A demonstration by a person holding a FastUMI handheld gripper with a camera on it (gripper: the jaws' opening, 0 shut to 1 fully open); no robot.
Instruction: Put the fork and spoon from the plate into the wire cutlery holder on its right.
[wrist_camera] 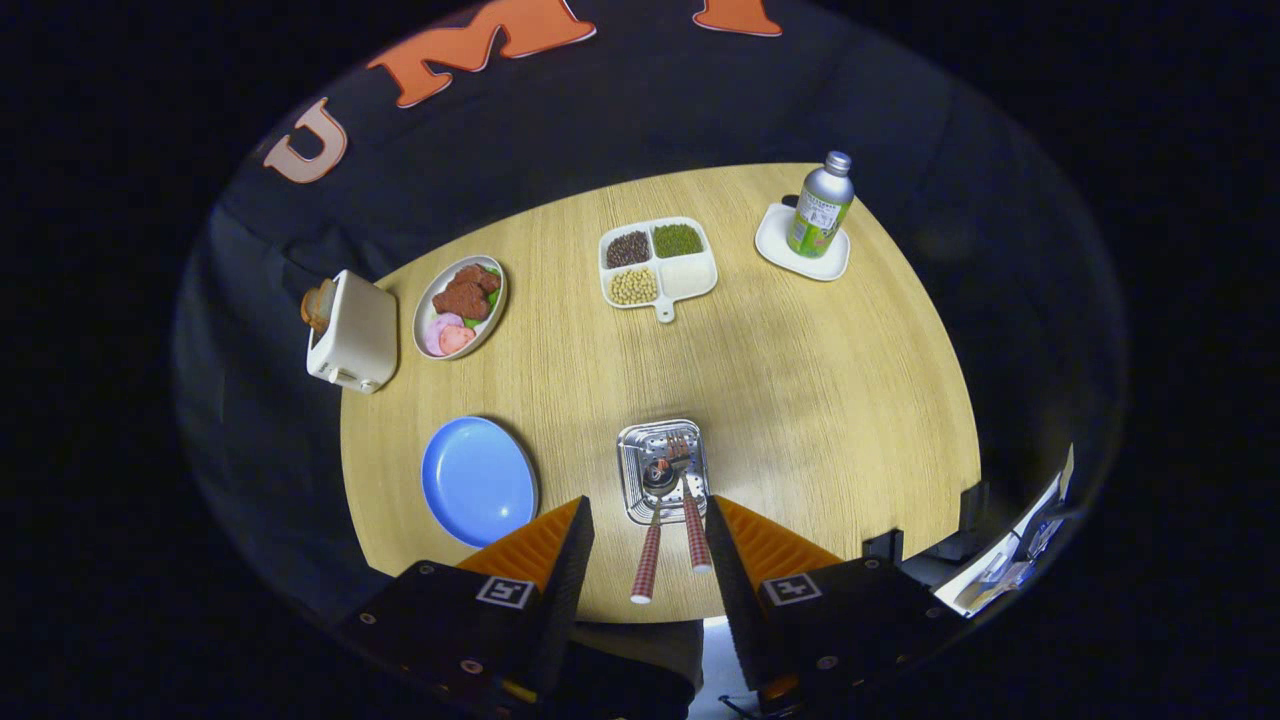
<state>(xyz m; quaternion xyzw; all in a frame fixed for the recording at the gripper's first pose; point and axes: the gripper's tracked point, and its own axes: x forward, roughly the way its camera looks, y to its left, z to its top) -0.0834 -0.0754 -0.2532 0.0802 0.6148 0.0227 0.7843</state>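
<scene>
- On the round wooden table [820,400], wire cutlery holder [662,470] sits just ahead of the fingers, at 12 o'clock from the gripper [645,560].
- Fork [692,515] and spoon [650,545] both stand in the holder, heads down inside, checked handles leaning out toward the gripper.
- Both handles end in the gap between the fingers; neither finger touches them, as far as the view lets me judge.
- Gripper spread wide, holding nothing, hovering above the near table edge.
- Blue plate [478,482] bare, at 9 o'clock from the holder, just beyond the left finger.
- Oval dish of food [460,305] at 11 o'clock from the blue plate; white toaster [352,332] just beside that dish at its 9 o'clock, at the table edge.
- Divided tray [657,262] with beans and grains in its compartments, at 12 o'clock from the holder, well apart.
- Metal bottle [822,205] upright on a small white dish [800,248], at 3 o'clock from the tray, far side of the table.
- Some papers [1010,570] off the table at 3 o'clock from the gripper, blurred.
</scene>
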